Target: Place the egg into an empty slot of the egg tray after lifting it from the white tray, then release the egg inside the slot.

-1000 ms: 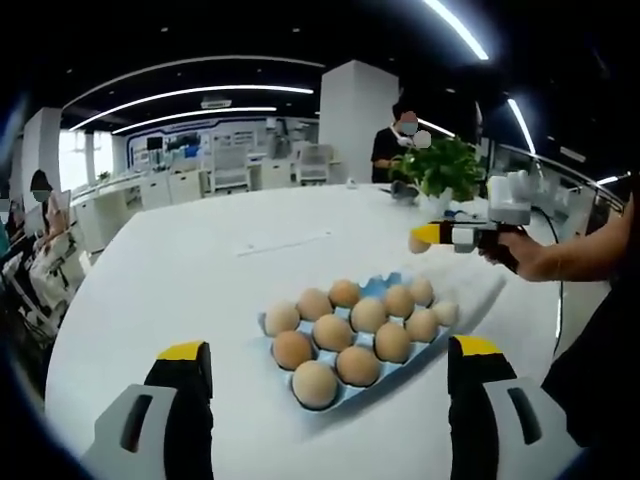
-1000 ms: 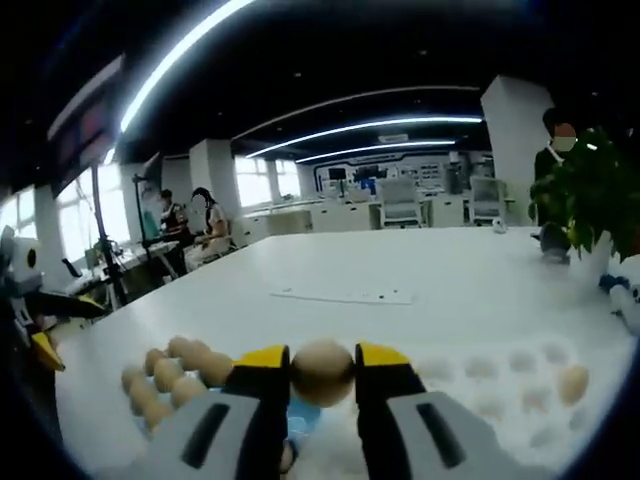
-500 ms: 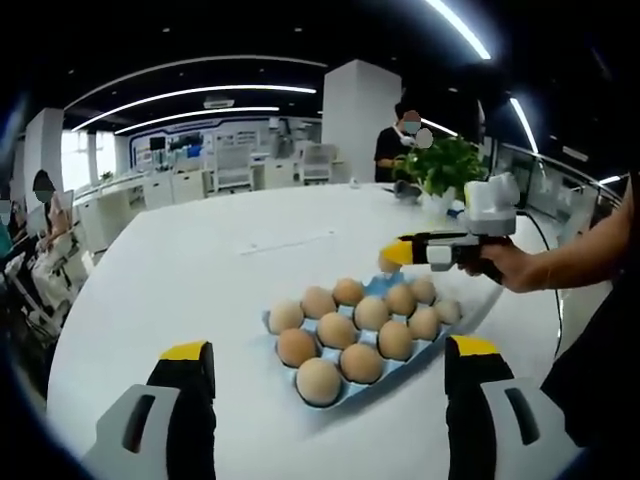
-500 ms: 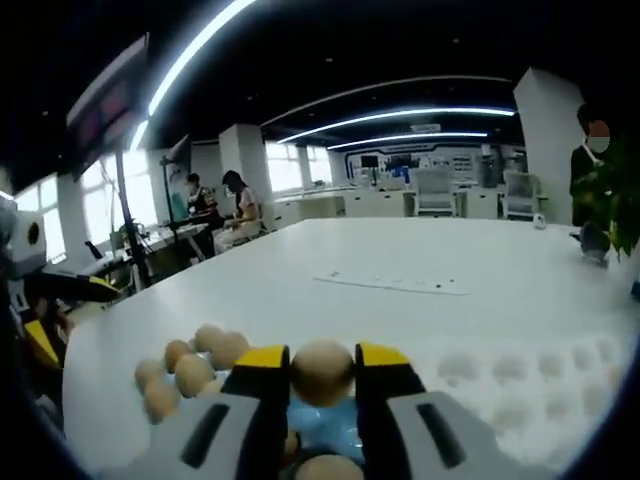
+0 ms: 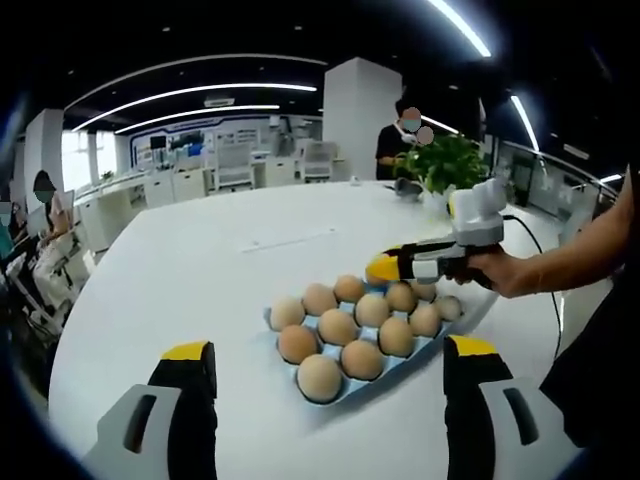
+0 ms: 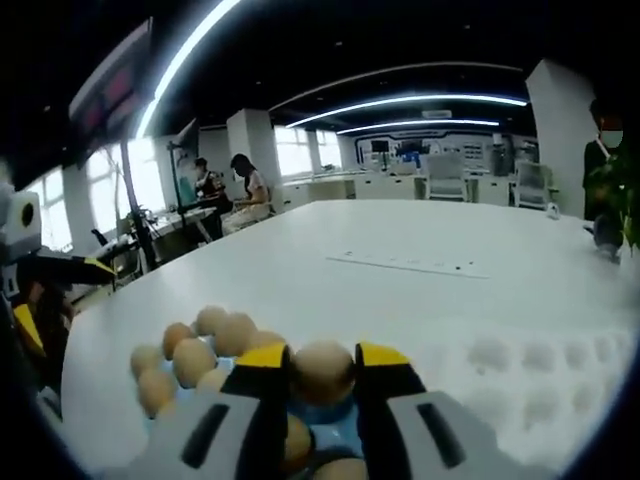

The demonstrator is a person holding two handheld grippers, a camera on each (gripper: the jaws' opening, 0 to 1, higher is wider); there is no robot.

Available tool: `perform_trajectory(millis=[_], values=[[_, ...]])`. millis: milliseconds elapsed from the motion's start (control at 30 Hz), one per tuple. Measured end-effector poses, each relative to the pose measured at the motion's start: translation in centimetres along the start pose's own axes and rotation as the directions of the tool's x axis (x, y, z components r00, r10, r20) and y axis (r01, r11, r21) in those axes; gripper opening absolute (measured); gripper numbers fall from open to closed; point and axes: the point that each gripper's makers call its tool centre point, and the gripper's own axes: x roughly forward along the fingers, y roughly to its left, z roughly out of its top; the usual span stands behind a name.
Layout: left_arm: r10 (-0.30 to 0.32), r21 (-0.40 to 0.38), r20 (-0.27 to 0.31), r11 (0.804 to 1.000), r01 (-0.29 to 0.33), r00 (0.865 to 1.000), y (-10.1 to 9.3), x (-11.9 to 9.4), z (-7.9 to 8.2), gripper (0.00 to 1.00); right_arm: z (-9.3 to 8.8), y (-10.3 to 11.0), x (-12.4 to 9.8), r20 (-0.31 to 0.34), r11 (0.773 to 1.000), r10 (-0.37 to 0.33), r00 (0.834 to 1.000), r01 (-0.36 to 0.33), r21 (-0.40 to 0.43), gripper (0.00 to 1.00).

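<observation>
A blue egg tray lies on the white table with several brown eggs in its slots. My right gripper is shut on a brown egg, held low over the blue egg tray beside the other eggs. In the left gripper view that right gripper reaches in from the right over the tray's far side, held by a hand. My left gripper stands open, well short of the tray. The white tray with its hollow slots lies to the right.
A potted plant stands at the table's far right. A white strip lies across the table's middle. A person stands behind the table, and other people sit at desks in the office behind.
My right gripper has carried the egg from above the white tray leftward and down over the blue egg tray. The left gripper has stayed put.
</observation>
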Motion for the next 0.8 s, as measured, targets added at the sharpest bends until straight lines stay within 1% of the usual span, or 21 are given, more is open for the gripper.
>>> perform_trajectory(millis=[167, 333, 567, 667, 800], values=[[0.003, -0.003, 0.001, 1.000, -0.003, 1.000, 0.1, 0.0, 0.0, 0.95, -0.6, 0.0, 0.3, -0.027, 1.000, 0.010, 1.000, -0.009, 0.017, 0.25], [-0.001, -0.005, -0.001, 1.000, 0.001, 1.000, 0.0, 0.0, 0.0, 0.95, -0.6, 0.0, 0.4, -0.028, 1.000, 0.011, 1.000, -0.010, 0.019, 0.25], [-0.001, -0.008, 0.000, 1.000, 0.001, 1.000, 0.0, 0.0, 0.0, 0.94, -0.9, -0.1, 0.5, -0.051, 0.998, 0.021, 0.998, -0.018, 0.054, 0.25], [-0.004, 0.003, -0.012, 1.000, 0.004, 1.000, -0.1, 0.1, -0.2, 0.91, -1.0, -0.3, 0.6, -0.060, 0.997, 0.019, 0.998, -0.014, 0.074, 0.25], [-0.004, 0.001, -0.006, 1.000, 0.004, 1.000, -0.1, 0.0, -0.1, 0.91, -1.2, -0.3, 0.6, -0.075, 0.996, 0.028, 0.997, -0.021, 0.090, 0.26]])
